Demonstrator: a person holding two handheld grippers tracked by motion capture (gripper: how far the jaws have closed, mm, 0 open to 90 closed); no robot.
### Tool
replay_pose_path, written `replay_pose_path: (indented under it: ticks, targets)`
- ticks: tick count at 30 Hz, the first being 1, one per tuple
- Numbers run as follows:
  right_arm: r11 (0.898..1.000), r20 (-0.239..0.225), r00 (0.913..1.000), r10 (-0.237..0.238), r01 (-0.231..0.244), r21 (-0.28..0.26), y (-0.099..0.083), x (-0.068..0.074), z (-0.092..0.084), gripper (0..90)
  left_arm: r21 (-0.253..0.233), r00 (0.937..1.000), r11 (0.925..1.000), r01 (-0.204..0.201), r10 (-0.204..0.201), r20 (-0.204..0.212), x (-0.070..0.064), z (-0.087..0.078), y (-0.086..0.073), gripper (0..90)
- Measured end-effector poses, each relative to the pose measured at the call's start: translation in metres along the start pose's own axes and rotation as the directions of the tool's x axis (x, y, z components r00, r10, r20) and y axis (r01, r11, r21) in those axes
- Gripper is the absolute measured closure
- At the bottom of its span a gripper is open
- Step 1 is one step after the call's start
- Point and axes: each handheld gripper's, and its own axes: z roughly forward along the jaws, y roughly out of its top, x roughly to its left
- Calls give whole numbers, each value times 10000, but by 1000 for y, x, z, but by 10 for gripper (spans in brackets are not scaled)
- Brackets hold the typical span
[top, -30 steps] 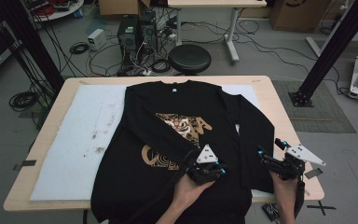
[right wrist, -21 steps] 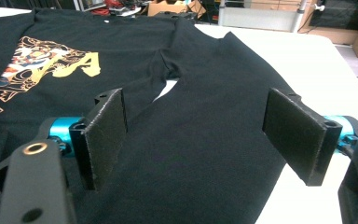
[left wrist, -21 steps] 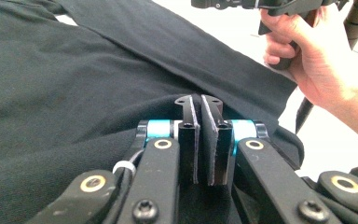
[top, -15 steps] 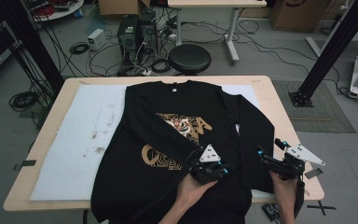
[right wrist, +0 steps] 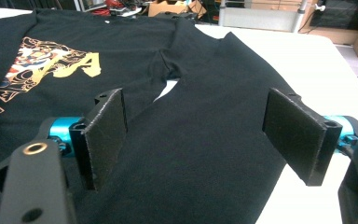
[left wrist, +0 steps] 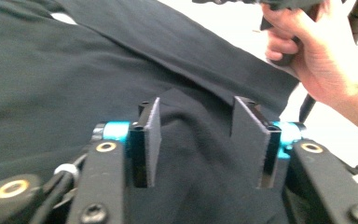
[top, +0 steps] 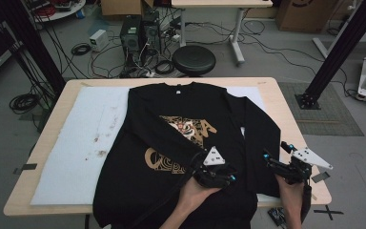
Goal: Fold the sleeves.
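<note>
While the black sweatshirt [top: 190,143] lies flat on the white pad [top: 76,143] of the desk [top: 286,100], both grippers hover at its lower edge. The left gripper [top: 214,175], at about 6 o'clock, has just been opening its jaws; fabric bunches between them, seemingly not pinched. The right gripper [top: 277,162], at 4 o'clock, stands wide over the sleeve [right wrist: 214,116], gripping nothing.

Both forearms enter from the bottom edge, the left gripper [top: 213,172] with jaws that have just been opening, now parted and pressing on nothing, and the right gripper [top: 286,162] held beside it, jaws spread wide.
</note>
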Motion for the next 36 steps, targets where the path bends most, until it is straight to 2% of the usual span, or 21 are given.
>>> replay_pose_path:
  ticks: [2,5,6,10,13,15,18,20,23,26,28,29,30,33,36]
  targets:
    - [10000,-1,10000,15,-15,24,0,0,0,222,-232,9999,9996,127,-130,-99,6,-11,1,503]
    - [10000,0,10000,39,-39,40,0,0,0,221,-232,9999,9996,127,-130,-99,6,-11,1,494]
    - [10000,0,10000,39,-39,40,0,0,0,221,-314,9989,9995,-84,70,-454,14,-30,2,494]
    - [10000,15,10000,-24,24,-14,0,0,0,221,-191,9927,9987,-471,447,-1122,28,-57,-1,470]
    - [10000,13,10000,-8,8,22,0,0,0,222,-509,9890,9985,-185,108,-1472,42,-77,-5,467]
    - [10000,62,10000,-5,5,50,0,0,0,221,-812,9866,9966,155,-284,-1604,51,-88,-7,470]
    - [10000,74,10000,-65,65,53,0,1,0,222,-886,9865,9956,305,-443,-1574,57,-91,-5,509]
    - [10000,85,10000,-26,25,94,0,1,1,223,-917,9919,9947,463,-567,-1138,57,-80,2,526]
    - [10000,74,10000,-44,44,83,0,1,0,227,-564,9953,9982,224,-275,-925,48,-53,12,540]
    - [10000,57,10000,-37,37,70,0,1,0,227,132,9980,9996,236,-227,-594,43,-18,20,569]
    - [10000,46,10000,-23,23,84,0,1,0,227,132,9980,9996,236,-227,-594,43,-18,20,576]
    - [10000,46,10000,-23,23,84,0,1,0,227,777,9997,9968,189,-176,-168,39,16,21,576]
    - [10000,9,10000,-66,65,55,0,0,0,227,1017,9998,9947,175,-167,-92,39,24,21,591]
    - [10000,9,10000,-38,38,55,0,0,0,227,1482,9996,9886,254,-270,89,38,43,20,615]
    - [10000,8,10000,-25,25,93,0,0,0,227,1534,9995,9879,241,-267,149,37,46,20,616]
